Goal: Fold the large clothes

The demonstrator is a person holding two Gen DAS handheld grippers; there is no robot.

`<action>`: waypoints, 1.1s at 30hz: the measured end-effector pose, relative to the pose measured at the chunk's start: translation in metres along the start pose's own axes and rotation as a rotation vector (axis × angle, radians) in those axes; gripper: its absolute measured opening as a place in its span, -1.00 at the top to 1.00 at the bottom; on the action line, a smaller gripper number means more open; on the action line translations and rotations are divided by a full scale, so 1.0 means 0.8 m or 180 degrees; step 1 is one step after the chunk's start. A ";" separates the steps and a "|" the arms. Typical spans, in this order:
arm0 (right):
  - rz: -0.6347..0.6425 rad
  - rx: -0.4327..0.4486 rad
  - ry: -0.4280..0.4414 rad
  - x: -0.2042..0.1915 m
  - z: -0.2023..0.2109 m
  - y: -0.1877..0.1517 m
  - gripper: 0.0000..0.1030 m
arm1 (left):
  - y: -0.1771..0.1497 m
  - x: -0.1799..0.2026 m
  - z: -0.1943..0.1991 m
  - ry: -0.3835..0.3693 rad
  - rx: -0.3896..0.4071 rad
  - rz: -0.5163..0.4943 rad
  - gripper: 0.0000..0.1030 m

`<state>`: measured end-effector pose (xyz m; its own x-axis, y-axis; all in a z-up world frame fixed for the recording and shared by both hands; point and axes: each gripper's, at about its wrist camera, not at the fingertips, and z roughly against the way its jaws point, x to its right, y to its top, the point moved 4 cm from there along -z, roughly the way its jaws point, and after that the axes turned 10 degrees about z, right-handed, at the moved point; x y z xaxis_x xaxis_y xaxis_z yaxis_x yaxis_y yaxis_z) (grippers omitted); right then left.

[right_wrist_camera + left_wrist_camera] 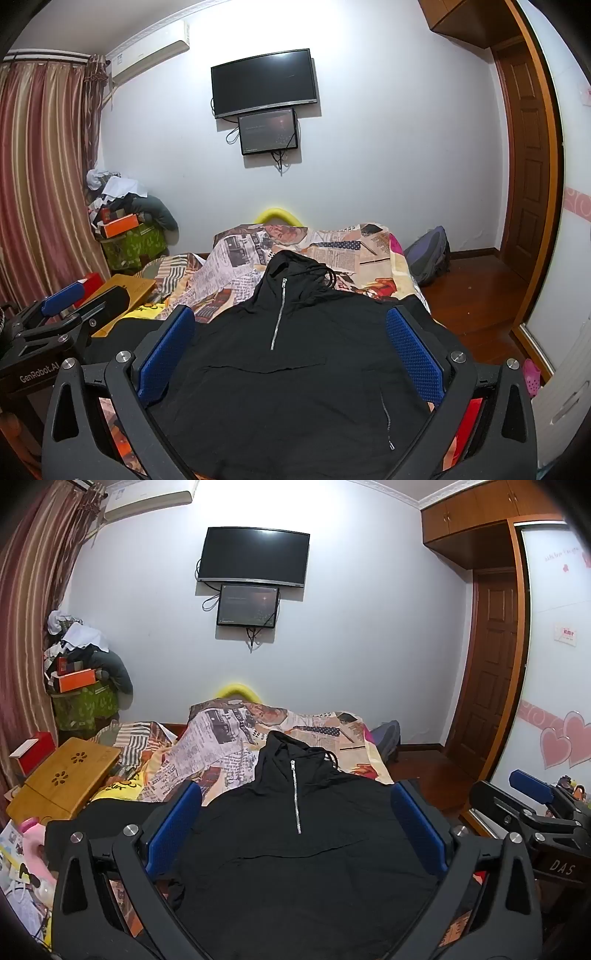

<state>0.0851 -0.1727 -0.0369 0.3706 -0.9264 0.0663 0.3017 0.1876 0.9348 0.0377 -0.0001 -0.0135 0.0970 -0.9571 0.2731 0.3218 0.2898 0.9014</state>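
Observation:
A black hooded pullover (295,849) with a short silver chest zipper (296,797) lies flat, front up, on the bed, hood pointing away from me; it also shows in the right wrist view (288,387). My left gripper (295,830) is open and empty, hovering over the pullover's lower chest, its blue pads (173,827) spread wide. My right gripper (288,354) is open and empty too, over the same garment, a little to the right. Each gripper shows at the edge of the other's view: the right one (532,794), the left one (62,299).
A newspaper-print quilt (229,738) is bunched beyond the hood. A bamboo lap table (62,779) sits at the bed's left. A backpack (428,254) stands on the wooden floor at right. A TV (255,557) hangs on the far wall. Clutter piles up by the curtain (81,679).

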 end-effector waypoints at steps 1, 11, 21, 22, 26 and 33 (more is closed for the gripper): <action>0.0000 0.0000 0.0002 0.000 0.000 0.000 -1.00 | 0.000 0.000 0.000 0.0000 0.0003 0.0002 -0.99; -0.0004 -0.0007 0.0005 0.002 -0.002 -0.004 -1.00 | 0.000 0.000 0.000 0.0009 -0.0012 -0.0010 -0.99; -0.0005 -0.0024 0.0006 0.003 -0.003 -0.006 -1.00 | 0.000 -0.001 0.001 0.0012 -0.0010 0.0005 -0.99; -0.0002 -0.0026 0.0004 0.003 -0.003 -0.006 -1.00 | -0.007 0.000 -0.005 0.0010 -0.0019 0.0004 -0.99; -0.0005 -0.0046 0.0006 0.005 -0.005 -0.011 -1.00 | -0.011 -0.001 -0.009 0.0007 -0.0028 0.0014 -0.99; 0.0020 -0.0093 -0.0009 0.001 -0.013 -0.010 -1.00 | -0.002 -0.025 -0.014 0.0075 -0.0015 0.0065 -0.99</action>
<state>0.0924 -0.1715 -0.0483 0.3701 -0.9261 0.0731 0.3250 0.2027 0.9237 0.0461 0.0185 -0.0241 0.1257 -0.9507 0.2835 0.3238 0.3095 0.8941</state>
